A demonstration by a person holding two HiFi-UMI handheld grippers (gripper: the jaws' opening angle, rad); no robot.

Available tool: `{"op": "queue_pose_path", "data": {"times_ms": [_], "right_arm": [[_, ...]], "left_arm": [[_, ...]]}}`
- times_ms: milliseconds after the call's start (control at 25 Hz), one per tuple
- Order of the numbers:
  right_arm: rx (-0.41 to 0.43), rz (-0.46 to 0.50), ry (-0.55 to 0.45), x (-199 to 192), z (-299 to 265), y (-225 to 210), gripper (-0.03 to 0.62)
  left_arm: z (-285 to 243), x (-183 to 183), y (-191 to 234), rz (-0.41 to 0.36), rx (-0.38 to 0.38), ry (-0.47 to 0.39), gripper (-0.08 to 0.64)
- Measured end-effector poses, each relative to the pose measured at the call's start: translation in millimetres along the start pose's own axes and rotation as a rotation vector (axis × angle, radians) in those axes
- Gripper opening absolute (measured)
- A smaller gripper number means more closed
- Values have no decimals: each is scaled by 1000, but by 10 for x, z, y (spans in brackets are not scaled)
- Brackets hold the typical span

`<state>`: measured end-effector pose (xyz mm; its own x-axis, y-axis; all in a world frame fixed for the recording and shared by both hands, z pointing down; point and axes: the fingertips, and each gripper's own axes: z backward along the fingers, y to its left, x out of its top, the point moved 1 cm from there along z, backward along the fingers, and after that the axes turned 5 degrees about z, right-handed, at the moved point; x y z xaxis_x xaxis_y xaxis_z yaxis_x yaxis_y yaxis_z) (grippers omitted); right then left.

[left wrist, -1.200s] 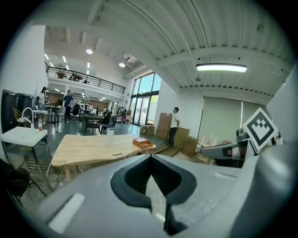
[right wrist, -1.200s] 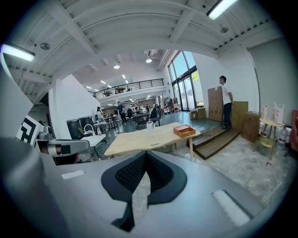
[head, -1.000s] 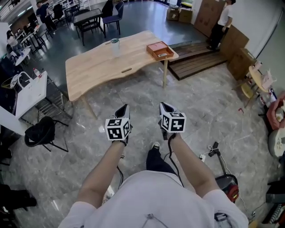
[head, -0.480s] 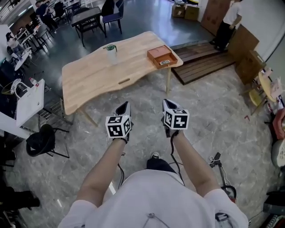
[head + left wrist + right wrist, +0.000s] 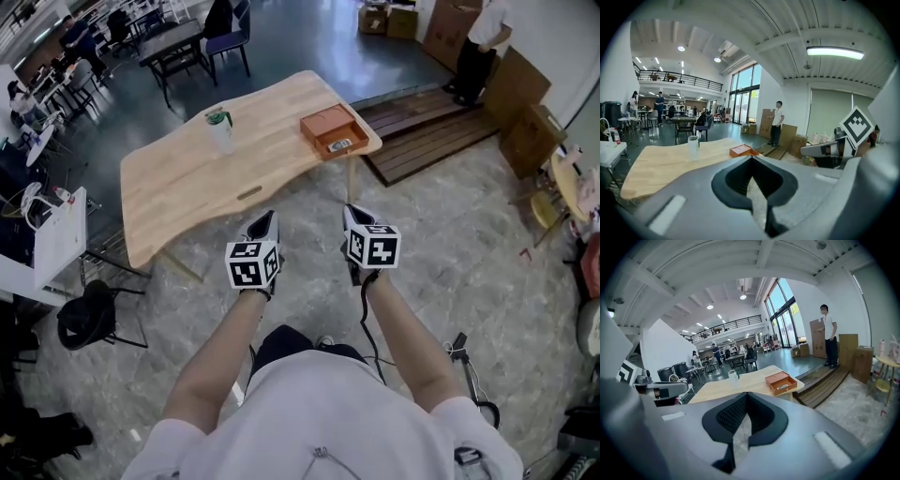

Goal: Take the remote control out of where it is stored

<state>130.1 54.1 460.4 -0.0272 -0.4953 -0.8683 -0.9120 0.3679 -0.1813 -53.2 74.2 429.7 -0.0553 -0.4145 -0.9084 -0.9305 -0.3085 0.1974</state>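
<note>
Orange box (image 5: 317, 121) holds a small pale slab, perhaps the remote (image 5: 340, 144).

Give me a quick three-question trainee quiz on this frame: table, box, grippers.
1. In the head view, where does the orange box stand on the wooden table? A) by its right end B) at its middle C) by its left end
2. True or false: the right gripper has its fingers shut on the remote control.
3. Which is nearer the box in the head view: the right gripper or the left gripper?
Key: 1 A. 2 false: its fingers are shut on nothing, and it is short of the table. 3 the right gripper.
</note>
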Motion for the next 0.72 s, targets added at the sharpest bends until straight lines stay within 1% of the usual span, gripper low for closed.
{"op": "queue_pose_path", "data": {"times_ms": [160, 320, 520, 720], "right_arm": [[2, -7, 3, 88, -243, -173, 28], [-12, -7, 5, 229, -614, -316, 28], [-42, -12, 11, 513, -1197, -530, 28], [-76, -27, 24, 855, -1793, -763, 28]], "left_arm": [[-307, 79, 14, 3, -4, 6, 1], [-735, 193, 97, 2, -36, 10, 1], [-1411, 432, 340, 2, -77, 20, 1], [-2125, 747, 610, -2, -124, 41, 1]]}}
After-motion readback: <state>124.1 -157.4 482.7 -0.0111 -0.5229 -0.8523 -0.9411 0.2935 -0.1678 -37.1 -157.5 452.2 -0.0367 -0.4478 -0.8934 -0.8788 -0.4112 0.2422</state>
